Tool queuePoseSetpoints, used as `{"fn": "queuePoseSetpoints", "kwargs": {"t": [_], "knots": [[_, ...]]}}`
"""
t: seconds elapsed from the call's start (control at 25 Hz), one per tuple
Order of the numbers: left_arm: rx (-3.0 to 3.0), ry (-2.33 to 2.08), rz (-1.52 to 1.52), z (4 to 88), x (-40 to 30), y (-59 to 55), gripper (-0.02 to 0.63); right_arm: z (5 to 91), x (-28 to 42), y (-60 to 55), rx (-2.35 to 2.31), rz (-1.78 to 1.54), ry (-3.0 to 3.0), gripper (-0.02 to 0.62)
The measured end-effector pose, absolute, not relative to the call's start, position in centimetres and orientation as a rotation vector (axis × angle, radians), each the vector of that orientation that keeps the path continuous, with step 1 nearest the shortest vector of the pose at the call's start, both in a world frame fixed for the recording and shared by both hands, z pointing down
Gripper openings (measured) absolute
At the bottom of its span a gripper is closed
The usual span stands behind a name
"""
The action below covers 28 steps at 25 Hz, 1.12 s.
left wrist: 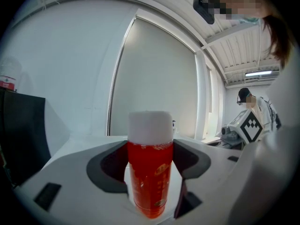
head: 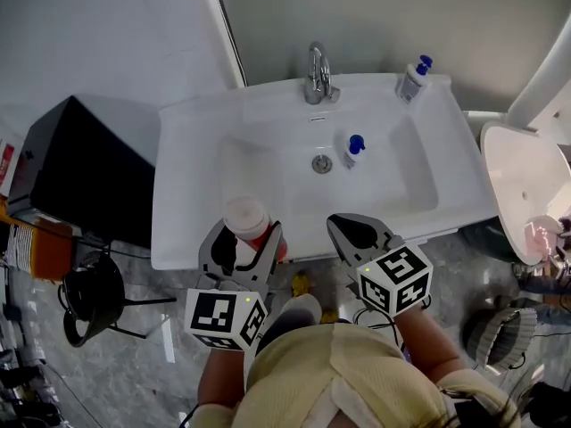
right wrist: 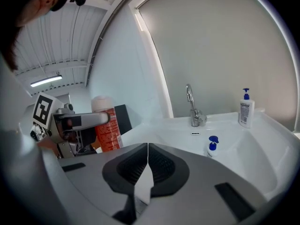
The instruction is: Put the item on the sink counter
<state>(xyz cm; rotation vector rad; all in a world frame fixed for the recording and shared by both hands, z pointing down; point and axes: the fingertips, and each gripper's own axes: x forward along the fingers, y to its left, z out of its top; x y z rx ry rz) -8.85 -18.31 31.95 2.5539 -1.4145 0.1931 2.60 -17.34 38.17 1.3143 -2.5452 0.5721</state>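
Holds a red bottle (left wrist: pixel 150 172) with a white cap upright in the left gripper (head: pixel 243 241), jaws pressed on its sides low on the body, with the cap and most of the label clear above them. Looks like a grip chosen so the base can meet a flat surface squarely.

Places the bottle at lower centre of the head view, at the front rim of the sink tabletop (head: pixel 189 194); hard to tell whether directly over the rim or just short of it, and apparently not set down yet.

Shows the right gripper (head: pixel 361 234) just beside it on the right, jaws shut together on nothing, likely parked so as not to crowd the placing.

Beyond, finds the basin (head: pixel 268 163) with a small blue-capped bottle (head: pixel 351 148) standing in it near the drain, the faucet (head: pixel 317 74) at upper centre and a pump dispenser (head: pixel 412 78) on the back right corner.

Leaves the flat strip left of the basin bare, probably the easiest landing spot.
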Motion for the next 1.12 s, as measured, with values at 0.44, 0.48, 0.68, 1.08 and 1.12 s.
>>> {"fn": "queuePoseSetpoints", "kwargs": {"t": [0.44,0.48,0.68,1.08,1.12], "knots": [[2.581,-1.326,0.194,32.8,-8.2,-24.4,0.316,38.7,3.4,-22.1,1.402,0.586,-2.481,0.026],[2.584,-1.320,0.197,32.9,-8.1,-24.8,0.316,38.7,3.6,-22.4,1.415,0.587,-2.474,0.026],[2.603,-1.284,0.232,33.6,-7.8,-26.8,0.316,39.0,4.4,-24.0,1.474,0.611,-2.439,0.026],[2.618,-1.207,0.284,35.4,-7.8,-29.2,0.316,40.2,3.4,-25.5,1.514,0.661,-2.382,0.026],[2.622,-1.200,0.294,35.6,-7.9,-29.4,0.316,40.2,3.3,-25.7,1.520,0.671,-2.381,0.026]]}}
